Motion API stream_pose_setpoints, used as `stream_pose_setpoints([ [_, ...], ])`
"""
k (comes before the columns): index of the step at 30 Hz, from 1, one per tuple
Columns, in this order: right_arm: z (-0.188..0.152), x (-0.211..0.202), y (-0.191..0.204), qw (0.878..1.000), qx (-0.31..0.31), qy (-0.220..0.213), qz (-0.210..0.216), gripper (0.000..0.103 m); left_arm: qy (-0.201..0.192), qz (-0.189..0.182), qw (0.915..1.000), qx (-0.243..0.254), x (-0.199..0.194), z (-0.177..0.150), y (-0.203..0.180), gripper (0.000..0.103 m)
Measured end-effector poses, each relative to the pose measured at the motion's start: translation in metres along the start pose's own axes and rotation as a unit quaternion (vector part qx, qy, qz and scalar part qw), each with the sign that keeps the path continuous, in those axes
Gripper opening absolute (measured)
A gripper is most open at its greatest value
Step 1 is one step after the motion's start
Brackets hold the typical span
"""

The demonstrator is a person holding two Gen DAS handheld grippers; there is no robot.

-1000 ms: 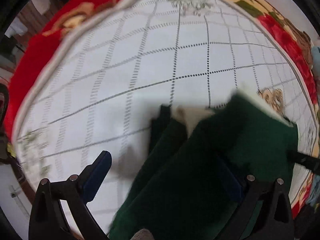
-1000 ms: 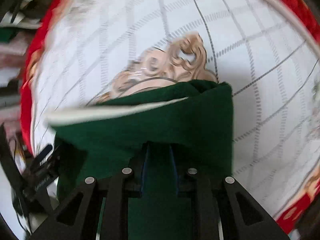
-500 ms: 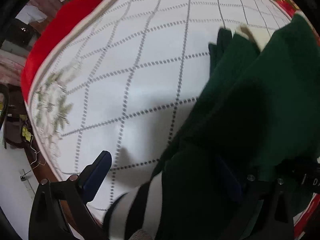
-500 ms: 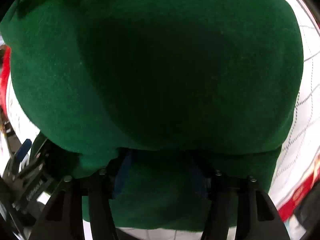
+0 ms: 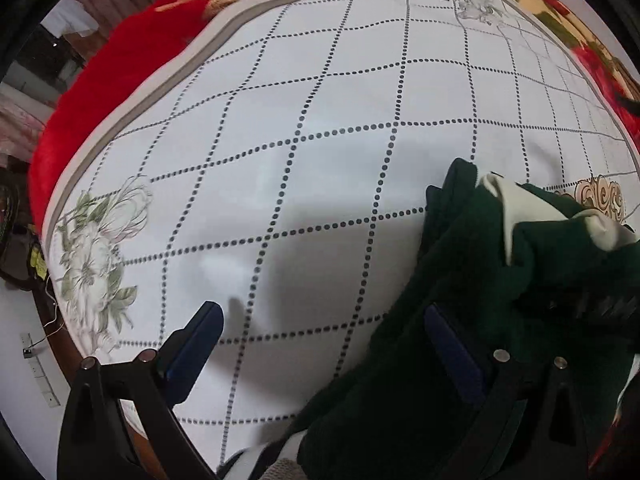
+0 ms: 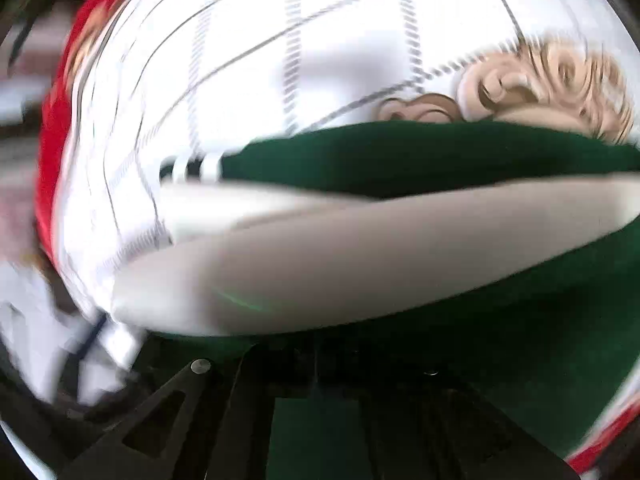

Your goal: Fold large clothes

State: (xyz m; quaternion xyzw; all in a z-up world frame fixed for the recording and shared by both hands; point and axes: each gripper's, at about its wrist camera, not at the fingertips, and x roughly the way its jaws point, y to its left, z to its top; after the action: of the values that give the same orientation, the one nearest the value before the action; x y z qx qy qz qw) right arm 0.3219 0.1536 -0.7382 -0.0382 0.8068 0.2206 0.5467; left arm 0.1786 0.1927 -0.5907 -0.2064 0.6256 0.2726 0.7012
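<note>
A dark green garment [image 5: 460, 320] with a white lining lies bunched at the right of the white checked bed cover [image 5: 280, 140]. My left gripper [image 5: 320, 344] is open; its right finger [image 5: 452, 344] rests against the green cloth, its left finger [image 5: 192, 344] over bare cover. In the blurred right wrist view the green garment [image 6: 420, 156] and its white lining [image 6: 340, 248] fill the frame. My right gripper [image 6: 316, 372] sits buried in the cloth; its jaws look shut on the fabric.
A red floral blanket [image 5: 100, 80] borders the cover at the left and back. The bed's left edge [image 5: 52, 248] drops to the floor, with a power strip [image 5: 36, 360] there. A beige ornament print [image 6: 540, 84] shows beyond the garment.
The right gripper swung the garment up and over; it now shows white lining instead of filling the view with green. The left gripper stayed open and shifted, with the garment now lower right.
</note>
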Motion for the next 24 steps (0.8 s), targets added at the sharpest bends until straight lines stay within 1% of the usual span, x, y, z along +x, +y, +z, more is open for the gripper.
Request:
stream_pose_setpoints([
  [1, 0.003, 0.0, -0.005, 0.999, 0.016, 0.012, 0.025, 0.0, -0.001, 0.0, 1.0, 0.003, -0.003, 0.001, 0.001, 0.103],
  [2, 0.003, -0.002, -0.008, 0.999, 0.018, 0.018, 0.041, 0.0, -0.004, 0.001, 1.0, 0.003, -0.009, -0.001, 0.003, 0.103],
  [3, -0.002, -0.011, -0.007, 0.998, 0.011, 0.014, 0.052, 0.0, -0.009, -0.002, 1.0, 0.002, -0.021, -0.005, 0.007, 0.103],
  [4, -0.01, -0.019, -0.006, 0.998, 0.006, 0.007, 0.055, 0.0, -0.014, -0.004, 0.9999, 0.003, -0.031, -0.009, 0.009, 0.103],
  [5, -0.025, -0.036, -0.006, 0.998, 0.0, -0.01, 0.054, 0.006, -0.022, -0.007, 0.9997, 0.005, -0.043, -0.017, 0.012, 0.103],
  [6, -0.038, -0.046, -0.009, 0.998, -0.003, -0.02, 0.051, 0.008, -0.029, -0.008, 0.9995, 0.008, -0.052, -0.024, 0.013, 0.103],
  [7, -0.051, -0.057, -0.009, 0.998, -0.007, -0.03, 0.048, 0.008, -0.035, -0.005, 0.9993, 0.014, -0.062, -0.036, 0.015, 0.103],
  [8, -0.072, -0.064, -0.013, 0.999, -0.01, -0.036, 0.039, 0.008, -0.037, 0.002, 0.9991, 0.021, -0.065, -0.049, 0.015, 0.103],
  [9, -0.086, -0.069, -0.018, 0.999, -0.01, -0.036, 0.031, 0.008, -0.036, 0.009, 0.9989, 0.028, -0.066, -0.061, 0.01, 0.103],
  [10, -0.103, -0.064, -0.022, 1.0, -0.008, -0.029, 0.009, 0.008, -0.033, 0.02, 0.9986, 0.037, -0.065, -0.072, 0.003, 0.103],
  [12, -0.123, -0.052, -0.032, 1.0, -0.008, -0.009, -0.024, 0.008, -0.017, 0.052, 0.9961, 0.069, -0.039, -0.092, -0.016, 0.103],
  [13, -0.128, -0.033, -0.038, 0.999, -0.003, 0.0, -0.037, 0.008, -0.012, 0.057, 0.9958, 0.072, -0.026, -0.09, -0.018, 0.103],
  [14, -0.127, -0.016, -0.046, 0.999, 0.007, -0.012, -0.04, 0.003, -0.01, 0.058, 0.996, 0.068, -0.018, -0.095, -0.017, 0.103],
  [15, -0.123, -0.002, -0.048, 0.999, 0.019, -0.027, -0.036, 0.0, -0.012, 0.053, 0.9967, 0.06, -0.012, -0.094, -0.015, 0.103],
  [16, -0.115, 0.007, -0.047, 0.999, 0.036, -0.038, -0.016, 0.0, -0.013, 0.046, 0.9976, 0.05, -0.011, -0.09, -0.013, 0.103],
  [17, -0.113, 0.007, -0.05, 0.998, 0.055, -0.037, 0.003, 0.0, -0.011, 0.04, 0.9982, 0.043, -0.013, -0.086, -0.01, 0.103],
  [18, -0.11, 0.005, -0.053, 0.997, 0.072, -0.025, 0.026, 0.0, -0.007, 0.031, 0.999, 0.032, -0.019, -0.083, -0.006, 0.103],
  [19, -0.109, 0.003, -0.055, 0.996, 0.074, -0.018, 0.04, 0.0, -0.008, 0.022, 0.9995, 0.022, -0.026, -0.082, 0.0, 0.103],
  [20, -0.111, -0.003, -0.058, 0.995, 0.076, -0.013, 0.068, 0.003, -0.013, 0.005, 0.9999, 0.006, -0.038, -0.082, 0.008, 0.103],
  [21, -0.117, -0.015, -0.062, 0.991, 0.081, -0.025, 0.099, 0.015, -0.016, -0.016, 0.9997, -0.014, -0.05, -0.08, 0.02, 0.103],
  [22, -0.126, -0.029, -0.067, 0.989, 0.084, -0.047, 0.116, 0.026, -0.018, -0.025, 0.9991, -0.029, -0.059, -0.082, 0.028, 0.103],
  [23, -0.134, -0.042, -0.072, 0.986, 0.086, -0.067, 0.125, 0.059, -0.019, -0.04, 0.9978, -0.048, -0.07, -0.086, 0.038, 0.103],
  [24, -0.143, -0.053, -0.078, 0.983, 0.09, -0.087, 0.131, 0.085, -0.017, -0.057, 0.9963, -0.063, -0.076, -0.089, 0.045, 0.103],
])
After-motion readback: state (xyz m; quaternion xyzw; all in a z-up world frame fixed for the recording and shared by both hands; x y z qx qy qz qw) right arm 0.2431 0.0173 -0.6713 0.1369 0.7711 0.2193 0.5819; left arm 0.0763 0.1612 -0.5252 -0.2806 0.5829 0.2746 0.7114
